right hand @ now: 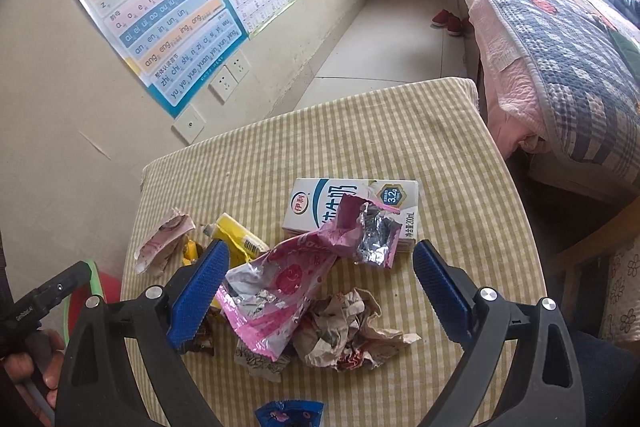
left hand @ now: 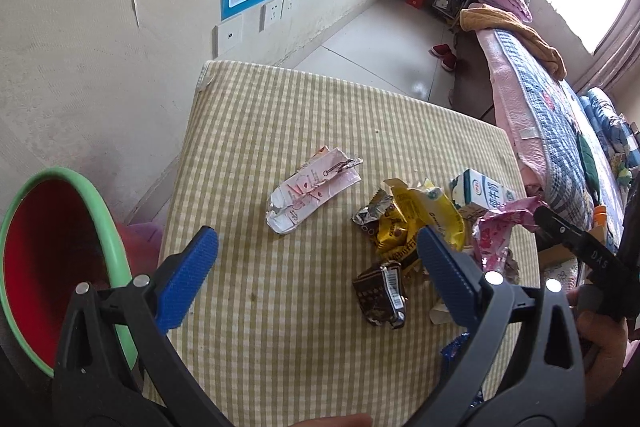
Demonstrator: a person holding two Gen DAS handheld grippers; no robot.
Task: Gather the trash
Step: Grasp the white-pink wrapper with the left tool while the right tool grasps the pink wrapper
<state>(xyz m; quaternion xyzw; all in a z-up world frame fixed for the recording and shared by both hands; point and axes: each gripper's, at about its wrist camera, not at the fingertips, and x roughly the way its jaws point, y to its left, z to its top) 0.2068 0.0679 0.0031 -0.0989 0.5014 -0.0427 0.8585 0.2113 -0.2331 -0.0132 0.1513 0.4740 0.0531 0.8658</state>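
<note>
Both grippers' blue jaws wide apart above crumpled pink foil wrapper [right hand: 276, 291], torn open, silver inside, beside white milk carton [right hand: 352, 211]

The left hand-held gripper [left hand: 318, 255] hovers with its blue-padded jaws spread wide, nothing between them. The right hand-held gripper [right hand: 320, 269] is likewise held with jaws wide apart, gripping nothing. In the right wrist view, the person's left hand [right hand: 38, 367] wraps its handle; in the left, the right hand [left hand: 600, 339] does the same.
</note>
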